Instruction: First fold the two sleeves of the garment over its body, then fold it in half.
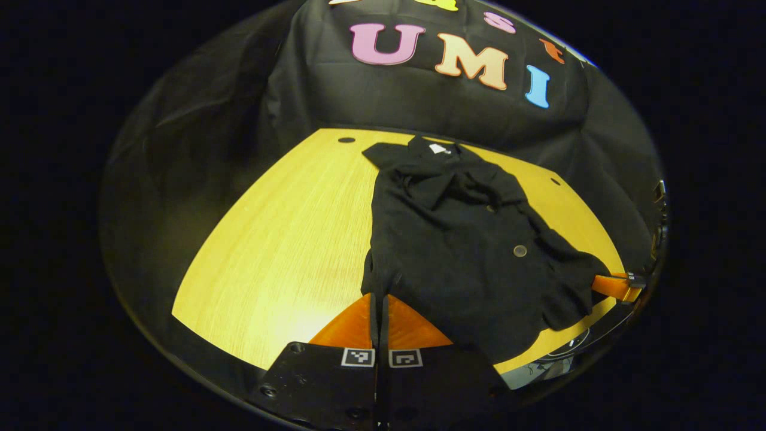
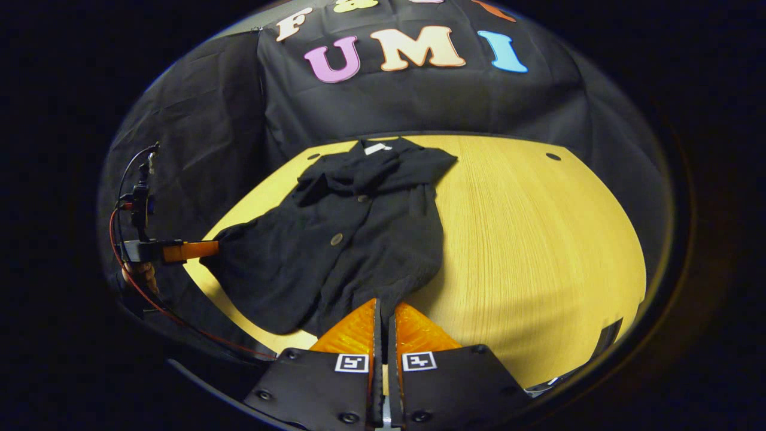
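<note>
A black buttoned garment [image 1: 461, 239] lies on the yellow wooden table [image 1: 281, 239], collar and white label at the far end. Its sleeves lie bunched across the upper body. In the left gripper view, my left gripper [image 1: 378, 296] is shut, with its tips on the hem's near left corner. The right gripper [image 1: 616, 284] holds the hem's other corner at the far right. In the right gripper view, the garment [image 2: 347, 239] spreads away from my right gripper [image 2: 383, 304], shut on the hem. The left gripper [image 2: 191, 250] pinches the far left corner.
The table [image 2: 538, 251] has small dark holes near its back corners [image 1: 346, 139] [image 2: 553, 157]. Black cloth walls stand close behind the table. A hand [image 2: 140, 272] and a red cable [image 2: 155, 305] sit behind the left gripper.
</note>
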`<action>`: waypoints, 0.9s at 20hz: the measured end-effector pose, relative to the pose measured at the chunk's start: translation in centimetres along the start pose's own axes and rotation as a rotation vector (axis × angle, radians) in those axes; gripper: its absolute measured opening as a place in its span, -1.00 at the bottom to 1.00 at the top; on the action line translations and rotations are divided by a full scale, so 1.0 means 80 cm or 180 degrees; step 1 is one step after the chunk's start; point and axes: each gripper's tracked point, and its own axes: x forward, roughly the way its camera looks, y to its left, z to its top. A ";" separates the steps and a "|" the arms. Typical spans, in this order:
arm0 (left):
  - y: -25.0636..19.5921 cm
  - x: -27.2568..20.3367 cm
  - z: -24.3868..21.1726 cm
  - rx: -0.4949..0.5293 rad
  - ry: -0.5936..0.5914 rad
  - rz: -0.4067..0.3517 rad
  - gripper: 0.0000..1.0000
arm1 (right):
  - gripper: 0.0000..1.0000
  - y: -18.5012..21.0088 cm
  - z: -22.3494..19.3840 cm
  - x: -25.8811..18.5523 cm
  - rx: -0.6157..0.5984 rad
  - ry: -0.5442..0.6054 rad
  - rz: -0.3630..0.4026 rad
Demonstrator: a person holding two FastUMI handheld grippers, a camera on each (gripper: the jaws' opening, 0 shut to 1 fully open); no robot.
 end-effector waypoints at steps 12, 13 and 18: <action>-0.036 0.011 0.122 -0.0064 -0.0354 -0.0298 -1.00 | -0.88 0.023 0.141 -0.012 -0.0056 -0.0569 0.0168; -0.037 0.012 0.133 -0.0066 -0.0395 -0.0313 -1.00 | -0.87 0.024 0.155 -0.011 -0.0056 -0.0613 0.0184; -0.033 0.024 0.195 -0.0064 -0.0643 -0.0343 -1.00 | -0.88 0.025 0.215 -0.008 -0.0051 -0.0822 0.0203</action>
